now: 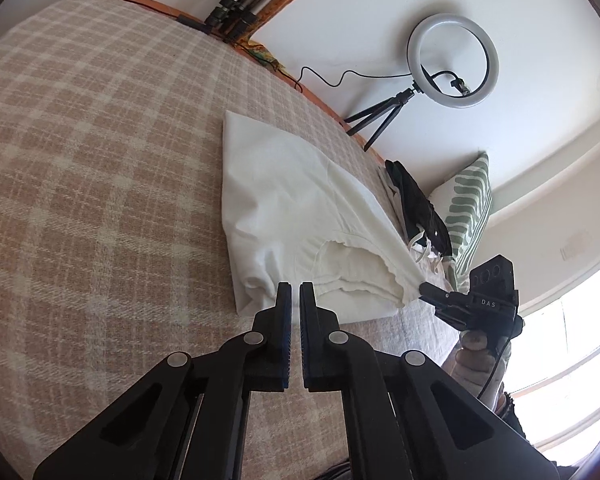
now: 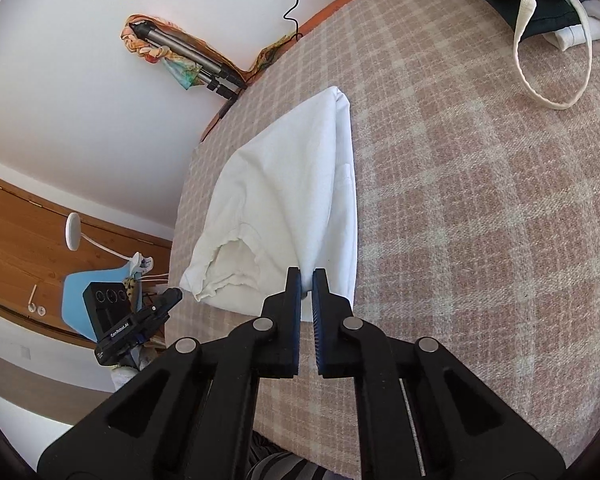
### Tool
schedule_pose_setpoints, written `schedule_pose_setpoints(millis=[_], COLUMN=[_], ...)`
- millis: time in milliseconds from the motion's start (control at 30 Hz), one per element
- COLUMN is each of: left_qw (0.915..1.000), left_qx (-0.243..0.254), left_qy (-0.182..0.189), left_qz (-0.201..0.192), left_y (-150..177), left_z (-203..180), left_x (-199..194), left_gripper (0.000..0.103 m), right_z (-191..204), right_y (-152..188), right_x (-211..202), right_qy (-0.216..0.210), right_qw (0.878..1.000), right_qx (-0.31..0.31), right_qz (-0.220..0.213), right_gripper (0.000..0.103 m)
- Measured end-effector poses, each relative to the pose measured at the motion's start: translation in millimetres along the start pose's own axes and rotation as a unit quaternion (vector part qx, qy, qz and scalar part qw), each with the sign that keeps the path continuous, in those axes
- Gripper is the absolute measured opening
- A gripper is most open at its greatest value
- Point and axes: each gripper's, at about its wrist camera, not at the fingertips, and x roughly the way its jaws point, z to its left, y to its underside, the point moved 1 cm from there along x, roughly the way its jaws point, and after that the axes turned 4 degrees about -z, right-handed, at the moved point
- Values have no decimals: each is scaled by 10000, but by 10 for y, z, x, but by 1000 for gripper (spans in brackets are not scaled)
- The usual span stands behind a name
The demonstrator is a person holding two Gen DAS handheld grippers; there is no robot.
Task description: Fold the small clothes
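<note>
A white garment [image 1: 292, 208] [image 2: 292, 184] lies folded into a long shape on the checked bedcover [image 1: 80, 160], its ribbed opening toward me. My left gripper [image 1: 295, 290] is shut at the garment's near left corner, with white cloth showing in the thin slit between its tips. My right gripper [image 2: 307, 278] is shut at the near right corner, cloth between its tips too. Each gripper shows in the other's view, the right gripper [image 1: 424, 289] and the left gripper [image 2: 174, 296] both at the hem's ends.
A pile of dark clothes [image 1: 416, 204] and a striped pillow [image 1: 472, 208] lie beyond the garment on the right. A cream bag strap [image 2: 552, 72] loops on the cover. A ring light [image 1: 452, 60] stands by the wall. The bed's edge [image 2: 176, 216] runs just left of the garment.
</note>
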Motion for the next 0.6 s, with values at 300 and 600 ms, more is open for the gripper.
schedule_pose_setpoints(millis=[300, 600], left_qw=[9998, 9958], left_qx=[0, -848], left_qy=[-195, 267], left_qz=[-26, -232], left_y=[23, -167], left_z=[74, 263], left_x=[-168, 6], left_gripper=[20, 43], right_z=[211, 1376], right_y=[80, -237], right_x=[-106, 251], right_qy=[1199, 803], right_qw=[9867, 9687], right_qx=[-1097, -2347], right_qz=[45, -96], right_gripper=[39, 40])
